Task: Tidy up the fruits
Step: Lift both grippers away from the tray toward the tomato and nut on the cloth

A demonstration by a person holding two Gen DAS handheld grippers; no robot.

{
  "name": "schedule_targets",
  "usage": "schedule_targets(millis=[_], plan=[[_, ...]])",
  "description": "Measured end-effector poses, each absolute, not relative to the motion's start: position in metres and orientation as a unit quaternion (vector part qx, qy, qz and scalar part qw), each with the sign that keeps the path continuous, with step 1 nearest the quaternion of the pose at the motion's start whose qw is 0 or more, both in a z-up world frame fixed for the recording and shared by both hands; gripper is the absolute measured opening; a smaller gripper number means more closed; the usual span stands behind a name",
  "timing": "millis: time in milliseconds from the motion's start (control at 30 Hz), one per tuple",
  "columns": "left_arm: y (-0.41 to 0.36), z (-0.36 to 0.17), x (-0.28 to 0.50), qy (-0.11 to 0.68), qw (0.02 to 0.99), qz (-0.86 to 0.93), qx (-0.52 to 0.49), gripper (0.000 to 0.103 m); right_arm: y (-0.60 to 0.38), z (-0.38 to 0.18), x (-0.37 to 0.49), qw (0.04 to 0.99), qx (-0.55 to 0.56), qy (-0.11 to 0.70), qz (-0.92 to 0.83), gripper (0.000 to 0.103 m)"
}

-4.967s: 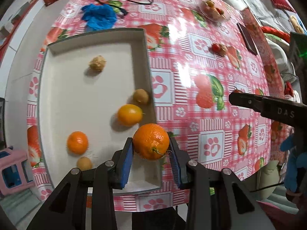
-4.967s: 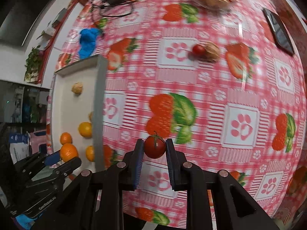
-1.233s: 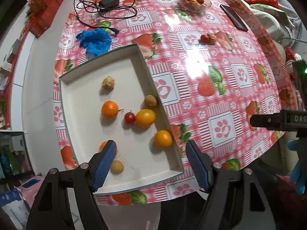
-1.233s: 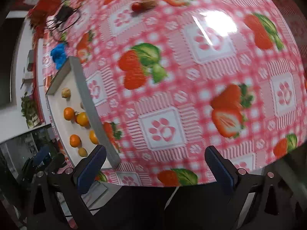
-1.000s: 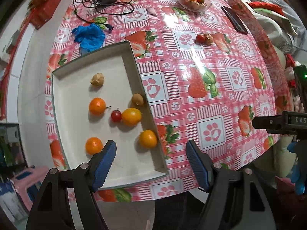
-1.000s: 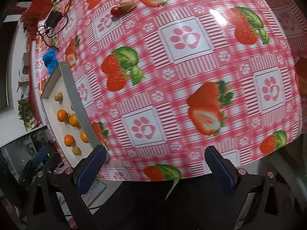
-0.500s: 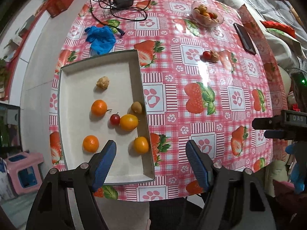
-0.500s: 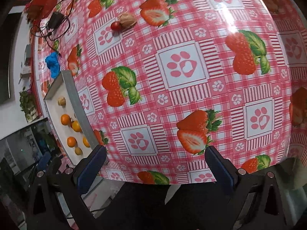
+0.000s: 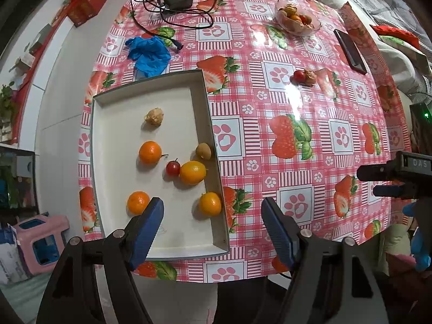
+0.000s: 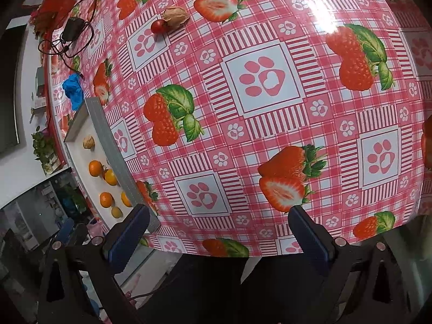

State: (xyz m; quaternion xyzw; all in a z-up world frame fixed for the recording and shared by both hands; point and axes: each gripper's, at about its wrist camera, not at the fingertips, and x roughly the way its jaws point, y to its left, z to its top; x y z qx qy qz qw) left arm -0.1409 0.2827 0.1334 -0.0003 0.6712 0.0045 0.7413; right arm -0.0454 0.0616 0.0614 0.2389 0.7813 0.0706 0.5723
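A white tray [image 9: 118, 124] on the pink strawberry tablecloth holds several fruits: oranges [image 9: 150, 152], a yellow-orange fruit [image 9: 192, 172], a cherry tomato [image 9: 173, 168], a kiwi-like fruit [image 9: 203, 150] and a husked fruit [image 9: 154, 116]. My left gripper [image 9: 212, 229] is open and empty, held above the tray's near end. My right gripper [image 10: 218, 236] is open and empty over the table's near edge. A cherry tomato [image 10: 158, 26] and a husked fruit [image 10: 175, 16] lie together on the cloth far from it. The tray also shows in the right wrist view [image 10: 78, 127].
A glass bowl of fruit [image 9: 297, 19] stands at the far side. A phone [image 9: 350, 51], a blue glove [image 9: 148, 54] and a charger with cable [image 9: 178, 0] lie on the table. The right gripper shows at the left wrist view's right edge [image 9: 388, 181].
Both grippers, which held an orange and a tomato five seconds ago, are now open and empty. Both have drawn back and higher, so more of the table shows.
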Motion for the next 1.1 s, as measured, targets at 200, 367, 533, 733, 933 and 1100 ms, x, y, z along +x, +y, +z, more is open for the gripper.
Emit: schedule_targets(millis=[200,367,533,733,933,1100], plan=[[0.28,0.134,-0.138,0.67,0.742,0.002,0.008,0.078,0.06,0.062,-0.044,0.574,0.246,0.778,0.069,0.103],[0.28,0.133,-0.137,0.673,0.74,0.001,0.011,0.078,0.056,0.06,-0.042,0.574,0.253,0.776,0.068,0.103],[0.278,0.126,-0.14,0.681,0.732,-0.005,0.016,0.078,0.052,0.056,-0.044,0.571,0.255,0.778,0.066,0.103],[0.269,0.112,-0.149,0.702,0.711,-0.013,0.031,0.078,0.042,0.04,-0.058,0.558,0.256,0.787,0.054,0.103],[0.252,0.103,-0.145,0.713,0.699,-0.03,0.03,0.078,0.027,0.017,-0.076,0.542,0.24,0.804,0.033,0.103],[0.231,0.098,-0.12,0.712,0.7,-0.047,0.025,0.078,0.021,0.005,-0.07,0.554,0.189,0.81,0.027,0.103]])
